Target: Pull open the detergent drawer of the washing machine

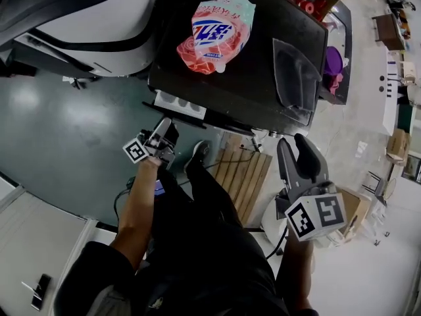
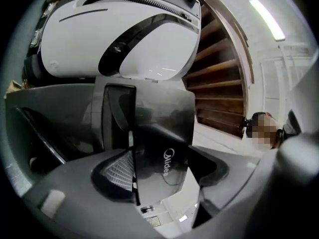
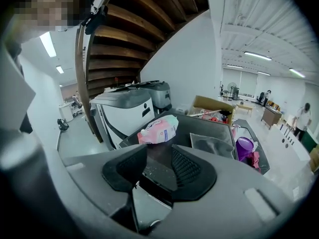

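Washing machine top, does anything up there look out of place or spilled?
Nothing looks spilled. A pink detergent pouch lies flat on its side on the dark washing machine top, and the white detergent drawer juts out from the front edge, open.

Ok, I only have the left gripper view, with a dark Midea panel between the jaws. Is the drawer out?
Observer: Yes. In the head view the drawer sticks out of the front of the washer, its white inside showing.
Operator: Where's the right gripper?
Observer: The right gripper hangs by the washer's right front corner, away from the drawer, with its jaws apart and nothing between them.
Operator: Anything on top of the washer?
Observer: A pink pouch lies on the top, back from the drawer.
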`<control>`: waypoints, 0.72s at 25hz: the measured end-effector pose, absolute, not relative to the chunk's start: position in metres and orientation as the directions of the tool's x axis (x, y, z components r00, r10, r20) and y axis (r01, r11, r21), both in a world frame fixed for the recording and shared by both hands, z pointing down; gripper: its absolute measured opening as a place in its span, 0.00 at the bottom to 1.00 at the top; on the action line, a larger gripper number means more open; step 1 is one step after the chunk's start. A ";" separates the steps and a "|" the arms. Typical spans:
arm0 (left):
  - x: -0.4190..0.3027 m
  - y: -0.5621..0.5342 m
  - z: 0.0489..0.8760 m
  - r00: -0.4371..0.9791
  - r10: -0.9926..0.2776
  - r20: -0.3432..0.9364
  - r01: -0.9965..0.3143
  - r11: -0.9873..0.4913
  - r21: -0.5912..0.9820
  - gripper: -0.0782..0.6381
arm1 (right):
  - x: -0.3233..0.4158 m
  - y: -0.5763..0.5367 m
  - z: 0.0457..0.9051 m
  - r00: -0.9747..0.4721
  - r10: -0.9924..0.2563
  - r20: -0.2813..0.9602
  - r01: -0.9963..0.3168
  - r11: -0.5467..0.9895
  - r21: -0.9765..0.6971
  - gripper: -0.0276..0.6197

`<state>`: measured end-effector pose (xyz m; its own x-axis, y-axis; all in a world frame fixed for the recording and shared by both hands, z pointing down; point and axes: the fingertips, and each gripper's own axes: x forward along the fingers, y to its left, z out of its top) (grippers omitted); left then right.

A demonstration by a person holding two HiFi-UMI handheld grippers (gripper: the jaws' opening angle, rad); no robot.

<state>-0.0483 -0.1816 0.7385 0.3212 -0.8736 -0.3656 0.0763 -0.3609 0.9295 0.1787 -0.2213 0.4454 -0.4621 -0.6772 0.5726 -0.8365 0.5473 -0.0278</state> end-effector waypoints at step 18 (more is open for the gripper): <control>-0.052 -0.119 0.731 0.309 -0.890 -0.337 0.130 -0.311 0.941 0.62 | 0.130 -0.215 0.469 -0.535 -0.634 0.558 -0.813 0.567 -0.133 0.28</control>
